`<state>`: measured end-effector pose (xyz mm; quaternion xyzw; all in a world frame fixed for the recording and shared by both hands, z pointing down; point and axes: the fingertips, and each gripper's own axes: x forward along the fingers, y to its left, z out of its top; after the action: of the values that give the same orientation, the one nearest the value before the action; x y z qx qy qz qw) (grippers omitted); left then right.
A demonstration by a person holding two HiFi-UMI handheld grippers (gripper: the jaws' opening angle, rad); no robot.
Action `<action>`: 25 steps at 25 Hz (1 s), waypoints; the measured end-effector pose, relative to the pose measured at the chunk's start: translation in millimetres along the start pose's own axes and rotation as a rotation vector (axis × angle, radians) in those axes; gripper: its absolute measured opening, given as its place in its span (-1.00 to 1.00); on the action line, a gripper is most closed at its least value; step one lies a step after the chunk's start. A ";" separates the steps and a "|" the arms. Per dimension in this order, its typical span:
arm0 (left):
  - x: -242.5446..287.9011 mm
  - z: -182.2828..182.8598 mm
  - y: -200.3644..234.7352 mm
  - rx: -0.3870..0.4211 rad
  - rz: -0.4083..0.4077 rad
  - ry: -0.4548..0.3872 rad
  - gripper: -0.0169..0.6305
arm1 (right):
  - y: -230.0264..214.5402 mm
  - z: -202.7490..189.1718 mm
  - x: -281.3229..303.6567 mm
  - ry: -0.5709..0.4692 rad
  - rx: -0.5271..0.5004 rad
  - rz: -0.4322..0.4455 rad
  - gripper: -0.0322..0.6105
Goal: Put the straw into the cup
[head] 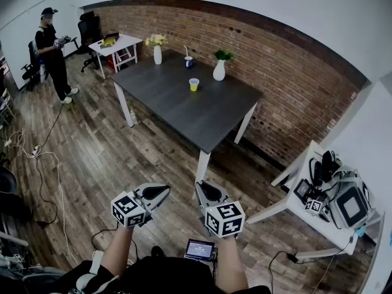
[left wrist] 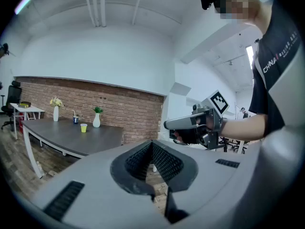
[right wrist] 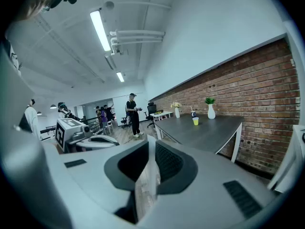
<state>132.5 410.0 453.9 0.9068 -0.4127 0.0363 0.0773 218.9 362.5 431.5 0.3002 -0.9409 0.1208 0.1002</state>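
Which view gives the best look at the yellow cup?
Head view: the yellow cup stands upright on the dark table, seen from above with nothing in front of it. The left and right gripper views show it only as a tiny, distant side-on shape.

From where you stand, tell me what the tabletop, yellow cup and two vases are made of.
The tabletop looks like dark grey matte laminate or painted wood: even, dull surface. The yellow cup: plastic or paper, too small to tell. The flower vase and plant vase look ceramic: white, smooth.
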 end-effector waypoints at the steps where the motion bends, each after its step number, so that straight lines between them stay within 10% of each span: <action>1: -0.4 -0.8 0.9 0.001 -0.002 0.002 -0.94 | 1.2 0.1 0.8 -0.001 -0.001 0.001 -0.75; 25: -0.1 -0.9 0.6 -0.001 -0.017 -0.011 -0.94 | 1.8 -1.2 -5.7 -0.015 0.035 0.017 -0.75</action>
<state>132.0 409.8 454.8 0.9104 -0.4056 0.0304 0.0756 222.5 367.3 430.8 0.2950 -0.9418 0.1357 0.0867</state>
